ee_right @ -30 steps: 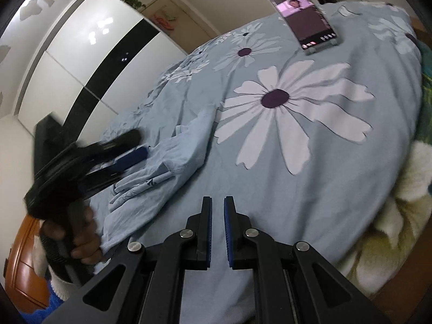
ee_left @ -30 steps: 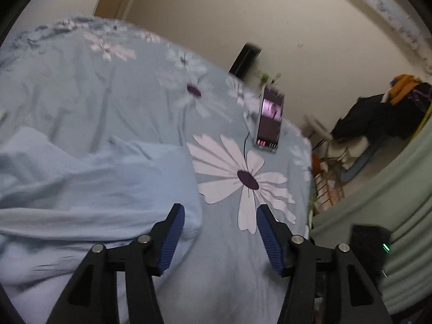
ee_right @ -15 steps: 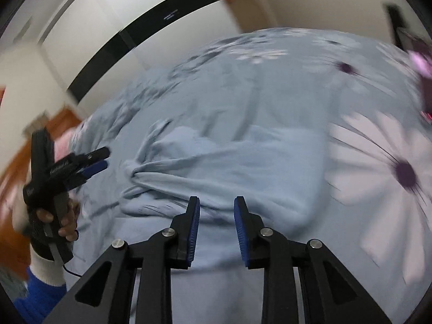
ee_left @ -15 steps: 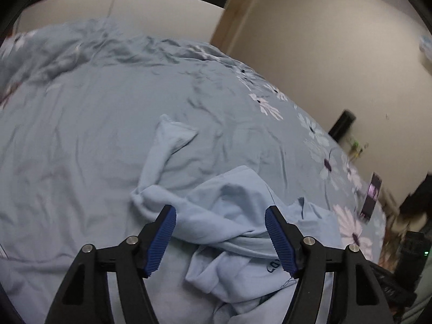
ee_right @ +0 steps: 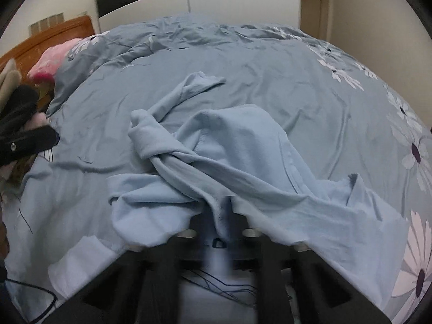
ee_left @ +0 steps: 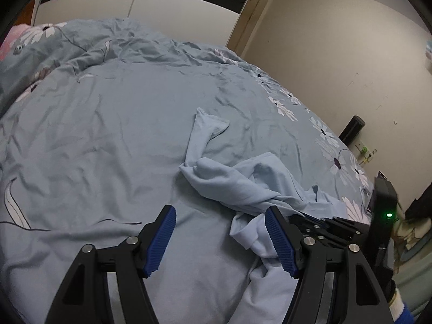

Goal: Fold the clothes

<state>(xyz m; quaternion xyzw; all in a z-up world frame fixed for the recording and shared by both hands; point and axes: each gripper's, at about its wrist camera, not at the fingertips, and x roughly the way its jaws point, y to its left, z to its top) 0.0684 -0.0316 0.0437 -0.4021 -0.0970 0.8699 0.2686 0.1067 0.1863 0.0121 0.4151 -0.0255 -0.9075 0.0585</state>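
A light blue long-sleeved garment (ee_left: 237,186) lies crumpled and twisted on the bed; it also shows in the right wrist view (ee_right: 232,145). My left gripper (ee_left: 220,239) is open, low over the bedsheet at the garment's near left edge, with its right finger against the cloth. My right gripper (ee_right: 224,216) is pushed into the garment; cloth drapes over both fingers and hides the tips, and a fold hangs between them. The right gripper also shows in the left wrist view (ee_left: 318,220), and the left gripper shows at the left edge of the right wrist view (ee_right: 29,140).
The bed is covered by a blue-grey sheet with white flowers (ee_left: 108,135). A pink pillow (ee_right: 54,59) and a wooden headboard (ee_right: 48,35) are at the far left. A wall (ee_left: 337,54) runs along the bed's right side. A cable (ee_right: 32,291) lies near left.
Both grippers have swung from the flowered end of the bed over to the garment. The right gripper opened a little, then pushed into the cloth, which now covers its fingers.
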